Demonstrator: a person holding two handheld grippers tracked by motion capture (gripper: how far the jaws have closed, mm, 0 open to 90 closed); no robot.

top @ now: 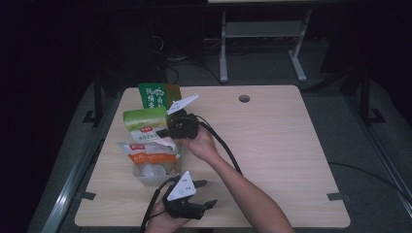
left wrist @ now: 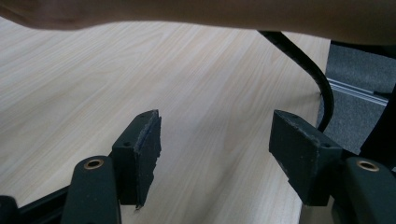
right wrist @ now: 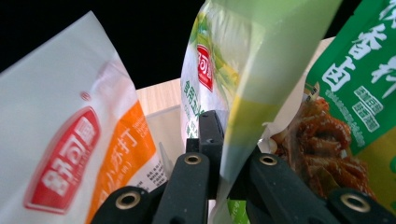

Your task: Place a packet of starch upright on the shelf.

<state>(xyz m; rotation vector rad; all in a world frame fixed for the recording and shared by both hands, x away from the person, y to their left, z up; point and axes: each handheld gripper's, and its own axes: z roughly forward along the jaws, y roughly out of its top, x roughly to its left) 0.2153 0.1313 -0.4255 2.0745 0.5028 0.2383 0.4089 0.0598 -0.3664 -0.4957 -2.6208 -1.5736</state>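
1. The right gripper (top: 171, 127) is clamped on the edge of the pale green snack pouch (top: 144, 125), held upright over the table's left side, between the orange-and-white pouch (top: 148, 156) and the dark green packet (top: 159, 95).
2. The left gripper (top: 208, 194) hovers near the front edge, jaws wide apart and empty.
3. Next move, likely: carry the pouch clear without dragging its neighbours.
4. The light wooden table (top: 272, 145) stands in a dark room.

My left claw (left wrist: 215, 140): two matte black jaws with worn, frayed pads and a brass-ringed pivot hole at each base. My right claw (right wrist: 224, 154): black link arms, same brass rings. Each carries a white three-cornered plate and a thick black cable; my forearms are bare, unsleeved.
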